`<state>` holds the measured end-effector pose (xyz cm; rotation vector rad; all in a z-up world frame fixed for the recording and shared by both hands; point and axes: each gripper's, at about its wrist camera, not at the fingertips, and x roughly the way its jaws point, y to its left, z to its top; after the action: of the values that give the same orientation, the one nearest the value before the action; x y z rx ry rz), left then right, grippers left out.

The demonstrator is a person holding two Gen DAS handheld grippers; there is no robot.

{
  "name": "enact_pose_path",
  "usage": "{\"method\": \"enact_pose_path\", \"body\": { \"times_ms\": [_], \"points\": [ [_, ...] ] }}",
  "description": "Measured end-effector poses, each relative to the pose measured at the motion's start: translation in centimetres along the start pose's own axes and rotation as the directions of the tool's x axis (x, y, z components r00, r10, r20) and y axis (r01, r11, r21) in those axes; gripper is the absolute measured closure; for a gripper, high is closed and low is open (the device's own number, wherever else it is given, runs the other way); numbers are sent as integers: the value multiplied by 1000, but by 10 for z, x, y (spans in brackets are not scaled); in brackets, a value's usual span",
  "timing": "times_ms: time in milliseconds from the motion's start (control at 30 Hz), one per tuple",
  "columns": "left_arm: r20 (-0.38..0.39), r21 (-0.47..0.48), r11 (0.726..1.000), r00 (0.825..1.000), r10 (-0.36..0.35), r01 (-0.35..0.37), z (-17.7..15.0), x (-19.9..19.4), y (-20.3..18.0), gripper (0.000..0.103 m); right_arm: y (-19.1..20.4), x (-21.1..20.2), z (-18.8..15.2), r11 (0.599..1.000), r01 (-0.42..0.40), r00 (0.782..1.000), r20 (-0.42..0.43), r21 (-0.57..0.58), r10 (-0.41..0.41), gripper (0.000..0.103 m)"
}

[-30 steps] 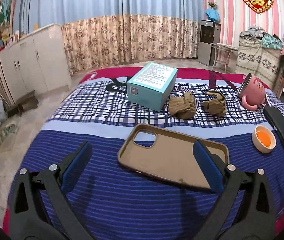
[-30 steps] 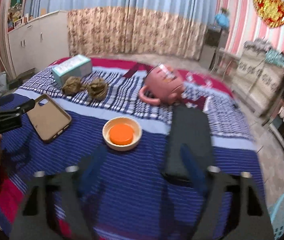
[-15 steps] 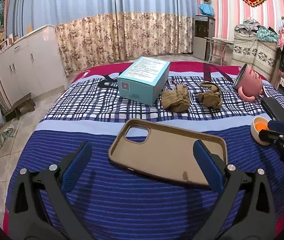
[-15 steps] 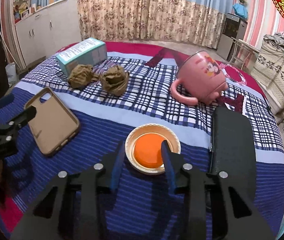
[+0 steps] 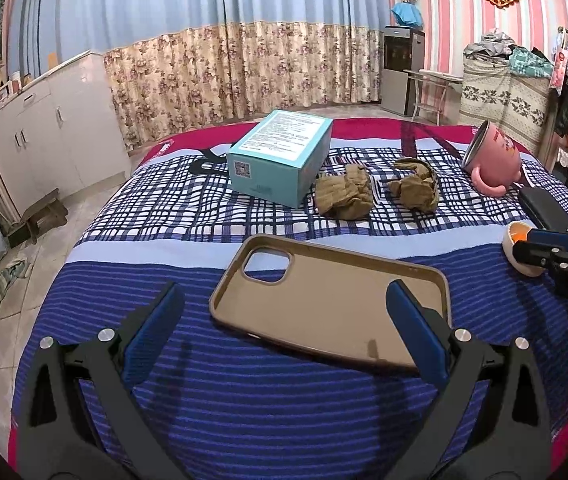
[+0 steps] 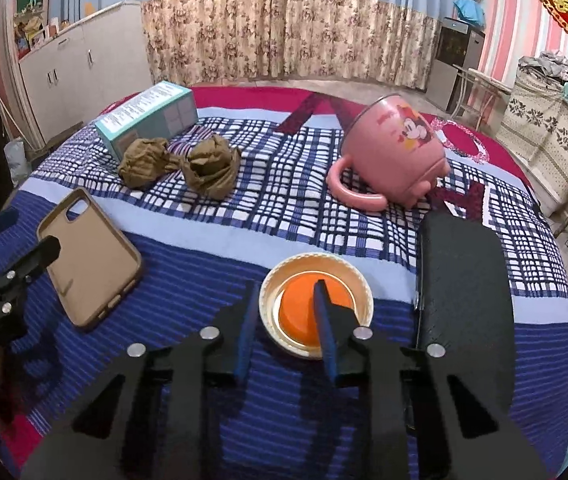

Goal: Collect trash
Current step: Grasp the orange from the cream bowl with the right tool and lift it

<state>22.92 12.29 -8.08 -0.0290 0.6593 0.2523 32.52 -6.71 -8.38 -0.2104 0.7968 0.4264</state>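
Observation:
A cream lid with an orange centre [image 6: 316,304] lies on the blue striped bedspread [image 6: 211,248]. My right gripper [image 6: 284,286] is over it, jaws closing. One finger stands outside the lid's left rim and the other over the orange centre, so the rim is between them without the pads pressing on it. The left wrist view shows that gripper [image 5: 544,244] at the lid [image 5: 518,240] on the far right. My left gripper [image 5: 284,292] is open above a tan phone case [image 5: 324,312], not touching it. Two crumpled brown wads [image 5: 344,196] [image 5: 416,186] lie further back.
A teal box [image 5: 279,160] stands behind the wads. A pink mug [image 6: 392,152] lies on its side at the back right. A long black case [image 6: 464,280] lies just right of the lid. White cupboards [image 5: 51,140] and the floor lie off the bed's left edge.
My right gripper has come down and forward onto the lid, and its jaws have narrowed from wide to straddling the rim. The left gripper has stayed open over the phone case.

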Motion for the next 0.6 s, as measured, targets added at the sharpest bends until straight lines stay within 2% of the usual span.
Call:
{"method": "enact_pose_path", "body": {
  "times_ms": [167, 300, 400, 533, 600],
  "points": [
    [-4, -3, 1000, 1000, -2, 2, 0, 0, 1, 6, -10, -13, -3, 998, -46, 998, 47, 49, 44, 74],
    [-3, -1, 1000, 1000, -2, 2, 0, 0, 0, 6, -17, -7, 0, 998, 3, 999, 32, 57, -5, 74],
    [-3, 0, 1000, 1000, -3, 3, 0, 1, 1, 6, -10, 0, 1, 1000, 13, 1000, 14, 18, -13, 74],
    [-2, 1, 1000, 1000, -3, 3, 0, 2, 2, 6, -4, 11, 2, 998, 63, 998, -17, -27, -63, 74],
    [-5, 2, 1000, 1000, -4, 4, 0, 2, 2, 6, -5, 11, 3, 998, 56, 998, -27, -17, -57, 73]
  ]
}}
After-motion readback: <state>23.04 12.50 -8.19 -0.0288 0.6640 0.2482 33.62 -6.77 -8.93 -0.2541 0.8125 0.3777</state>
